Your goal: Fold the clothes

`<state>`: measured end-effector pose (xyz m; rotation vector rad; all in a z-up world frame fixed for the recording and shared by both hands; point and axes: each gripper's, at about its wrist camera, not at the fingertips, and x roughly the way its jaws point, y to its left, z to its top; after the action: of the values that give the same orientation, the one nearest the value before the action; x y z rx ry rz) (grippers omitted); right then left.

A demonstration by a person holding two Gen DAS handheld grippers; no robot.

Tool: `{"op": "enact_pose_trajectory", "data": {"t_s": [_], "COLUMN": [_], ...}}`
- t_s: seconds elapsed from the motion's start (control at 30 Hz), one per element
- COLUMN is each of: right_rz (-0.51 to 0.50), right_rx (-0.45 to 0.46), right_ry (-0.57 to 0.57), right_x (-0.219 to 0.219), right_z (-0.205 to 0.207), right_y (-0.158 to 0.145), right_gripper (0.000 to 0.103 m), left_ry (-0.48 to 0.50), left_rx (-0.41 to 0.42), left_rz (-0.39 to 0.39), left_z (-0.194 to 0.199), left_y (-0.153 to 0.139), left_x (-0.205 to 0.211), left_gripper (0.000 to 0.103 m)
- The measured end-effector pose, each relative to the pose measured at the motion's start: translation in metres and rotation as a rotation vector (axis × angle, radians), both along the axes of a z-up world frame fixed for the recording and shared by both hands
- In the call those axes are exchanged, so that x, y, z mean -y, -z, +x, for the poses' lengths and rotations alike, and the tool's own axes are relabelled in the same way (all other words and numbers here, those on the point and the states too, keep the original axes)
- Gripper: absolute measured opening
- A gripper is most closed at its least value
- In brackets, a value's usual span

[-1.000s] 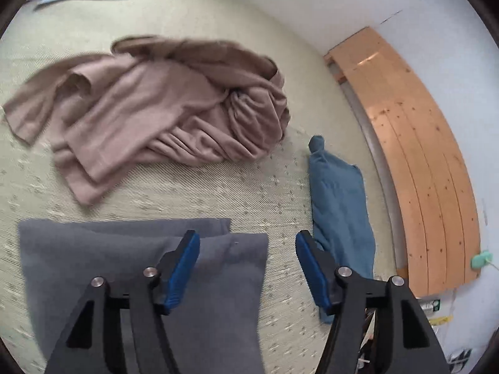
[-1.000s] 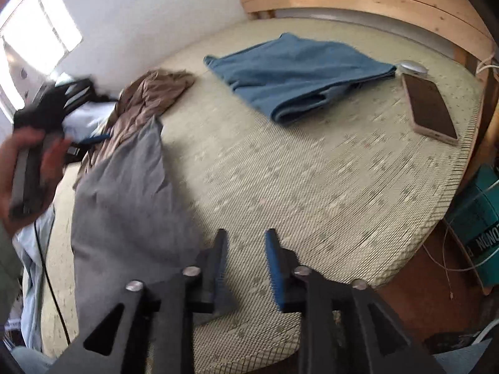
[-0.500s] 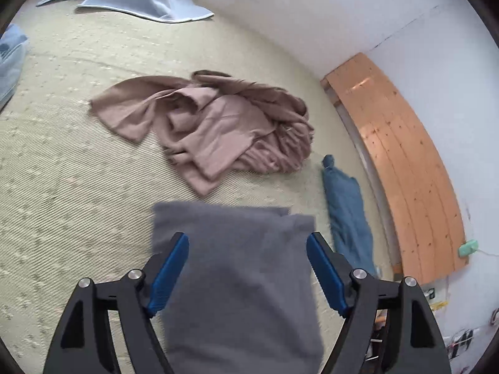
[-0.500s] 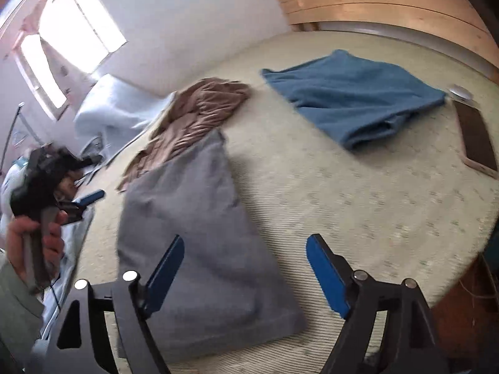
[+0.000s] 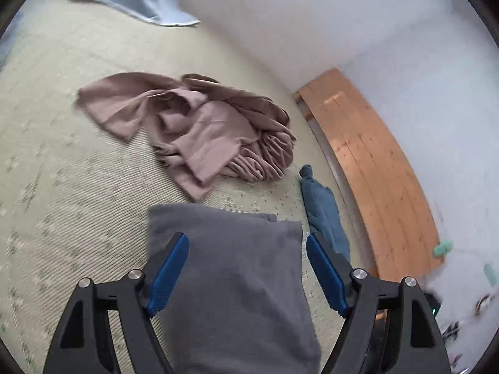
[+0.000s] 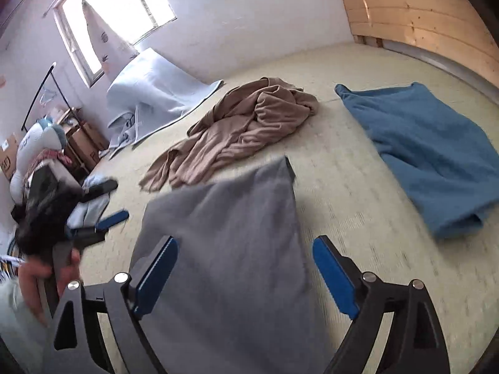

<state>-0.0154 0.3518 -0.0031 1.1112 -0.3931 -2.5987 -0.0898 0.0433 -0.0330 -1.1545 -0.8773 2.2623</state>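
The folded grey garment (image 5: 237, 280) lies flat on the woven mat (image 5: 62, 187), its near end cut off beneath both grippers. The left gripper (image 5: 248, 268) gapes empty; the right gripper (image 6: 246, 272) is opening, gripping nothing.

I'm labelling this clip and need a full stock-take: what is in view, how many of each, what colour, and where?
grey garment: 1, grey, folded flat on the mat, nearest both cameras
tan garment: 1, tan-pink, crumpled heap, mid-mat
blue garment: 1, blue, folded, near the headboard
pale blue blanket: 1, light blue, bunched against the wall
woven mat: 1, beige, under all the clothes
wooden headboard: 1, light wood, along the mat's far edge
window: 1, bright, with a curtain
plush toy: 1, white and blue, beside the bed
left hand-held gripper: 1, black with blue pads, open
right hand-held gripper: 1, same colours, jaws opening, nothing pinched
hand: 1, holding the left gripper's handle
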Motion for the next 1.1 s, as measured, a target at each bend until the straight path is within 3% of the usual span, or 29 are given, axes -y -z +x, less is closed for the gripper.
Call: {"op": "enact_pose_trajectory", "data": {"t_s": [0.13, 0.23, 0.37, 0.43, 0.53, 0.6, 0.7, 1.0, 1.1], "right_rz": [0.037, 0.102, 0.113, 0.111, 0.121, 0.137, 0.176, 0.322, 0.291], "right_rx": [-0.025, -0.041, -0.038, -0.020, 0.007, 0.017, 0.026, 0.082, 0.069], "right_ry": [-0.048, -0.129, -0.226, -0.237, -0.236, -0.225, -0.193, -0.021, 0.016], "right_x": [0.017, 0.039, 0.058, 0.063, 0.064, 0.065, 0.066, 0.043, 0.033], "right_z": [-0.041, -0.067, -0.090, -0.098, -0.104, -0.108, -0.116, -0.132, -0.132], "right_y": [-0.002, 0.004, 0.017, 0.025, 0.035, 0.040, 0.046, 0.060, 0.049], "right_gripper": [0.091, 0.091, 0.089, 0.083, 0.064, 0.039, 0.018, 0.007, 0.007], "left_ry": [0.061, 0.107, 0.104, 0.091, 0.067, 0.056, 0.056, 0.054, 0.050], "left_rx": [-0.034, -0.046, -0.022, -0.023, -0.026, -0.021, -0.019, -0.015, -0.014], "left_rz": [-0.113, -0.173, -0.221, -0.258, -0.325, -0.345, -0.370, -0.358, -0.353], "left_z": [-0.008, -0.011, -0.020, -0.023, -0.027, -0.030, -0.031, -0.031, -0.030], "left_y": [-0.002, 0.001, 0.017, 0.021, 0.026, 0.030, 0.033, 0.032, 0.030], "left_x": [-0.029, -0.041, -0.042, -0.041, -0.042, -0.043, -0.045, -0.042, -0.041], "left_gripper": [0.081, 0.081, 0.081, 0.081, 0.080, 0.079, 0.079, 0.079, 0.079]}}
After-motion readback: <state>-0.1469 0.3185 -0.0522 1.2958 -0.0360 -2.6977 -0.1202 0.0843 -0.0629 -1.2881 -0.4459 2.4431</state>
